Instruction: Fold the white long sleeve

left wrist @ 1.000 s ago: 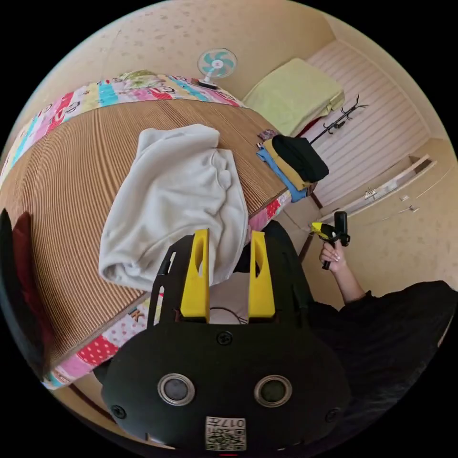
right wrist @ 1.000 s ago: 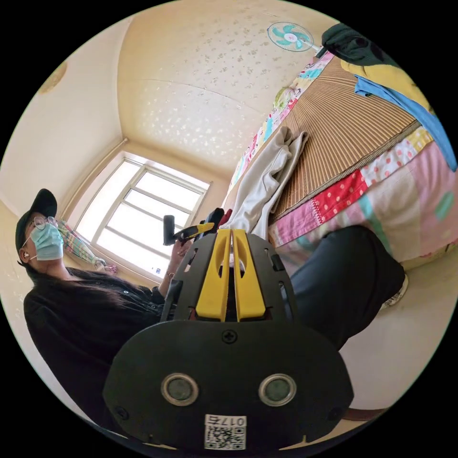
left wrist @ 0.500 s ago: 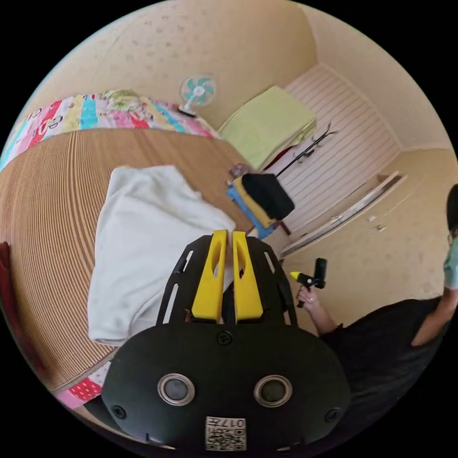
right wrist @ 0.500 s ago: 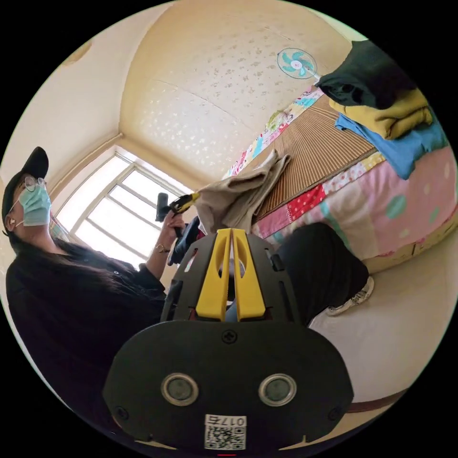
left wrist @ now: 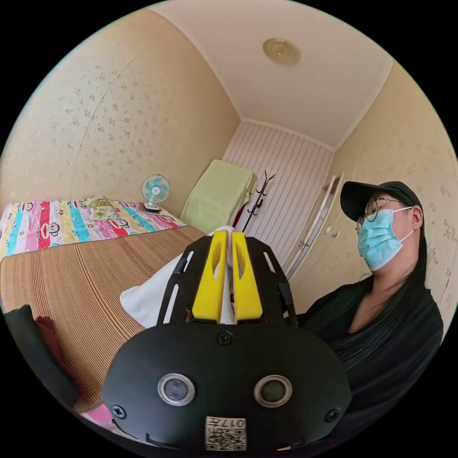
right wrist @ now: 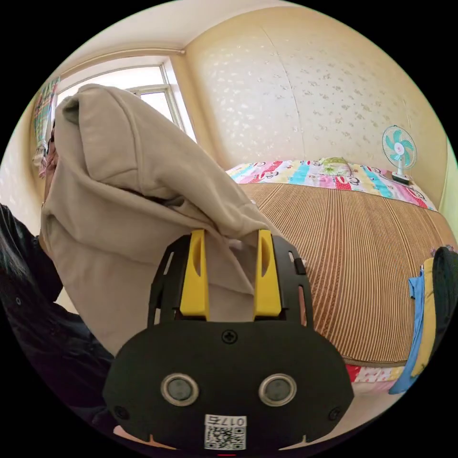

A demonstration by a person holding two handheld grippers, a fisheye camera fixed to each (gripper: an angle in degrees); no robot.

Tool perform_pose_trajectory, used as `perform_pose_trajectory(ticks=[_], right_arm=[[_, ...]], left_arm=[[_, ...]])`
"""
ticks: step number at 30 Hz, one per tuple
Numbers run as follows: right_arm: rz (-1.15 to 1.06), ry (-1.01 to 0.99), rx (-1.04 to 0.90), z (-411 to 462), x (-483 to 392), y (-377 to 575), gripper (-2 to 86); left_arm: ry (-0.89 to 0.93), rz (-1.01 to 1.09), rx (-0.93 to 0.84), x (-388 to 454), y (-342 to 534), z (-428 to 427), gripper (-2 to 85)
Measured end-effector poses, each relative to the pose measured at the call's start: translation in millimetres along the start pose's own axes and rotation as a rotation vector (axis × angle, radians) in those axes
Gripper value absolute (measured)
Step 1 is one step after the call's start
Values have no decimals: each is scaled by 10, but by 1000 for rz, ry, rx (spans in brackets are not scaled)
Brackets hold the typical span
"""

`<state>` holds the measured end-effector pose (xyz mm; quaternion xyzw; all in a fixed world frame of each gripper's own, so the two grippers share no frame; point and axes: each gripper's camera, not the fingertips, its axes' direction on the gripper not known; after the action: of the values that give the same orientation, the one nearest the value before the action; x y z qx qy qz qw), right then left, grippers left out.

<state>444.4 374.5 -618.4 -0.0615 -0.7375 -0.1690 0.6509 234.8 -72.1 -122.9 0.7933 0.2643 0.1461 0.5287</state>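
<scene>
The white long sleeve (right wrist: 124, 200) hangs lifted in the air over the near edge of the bed, bunched and folded over itself. In the left gripper view a lower part of the white long sleeve (left wrist: 143, 300) trails down to the bamboo mat (left wrist: 71, 281). My left gripper (left wrist: 228, 236) is shut on a fold of it, with white cloth showing between the two yellow jaws. My right gripper (right wrist: 230, 238) is open, its jaws wide apart at the garment's lower edge, and cloth lies between them unpinched.
The bed's bamboo mat (right wrist: 362, 248) has a patchwork quilt (right wrist: 305, 174) around it. Folded blue, yellow and black clothes (right wrist: 429, 310) sit at its right edge, dark and red cloth (left wrist: 38, 348) at the near left. A fan (right wrist: 399, 148) stands behind; a person in black (left wrist: 381, 324) is close by.
My left gripper shut on the white long sleeve and lifted it off the mat. My right gripper rose from beside the bed to the garment and opened its jaws.
</scene>
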Motion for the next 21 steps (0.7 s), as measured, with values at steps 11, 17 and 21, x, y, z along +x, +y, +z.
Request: perform_pose_trajectory(ticks=[11,17,21], right_arm=[[-137,-293,51,-331,-148,810,132],[-212,-260,7,-32,-579,1037,149],[-141,-300,33,23,-522,1026,154]], left_arm=[[262,-20,114,110,-162,-1165,-7],[580,-9,146,233,-423,-1214,-7],[655,31,151,433,-579,-1477,-7]])
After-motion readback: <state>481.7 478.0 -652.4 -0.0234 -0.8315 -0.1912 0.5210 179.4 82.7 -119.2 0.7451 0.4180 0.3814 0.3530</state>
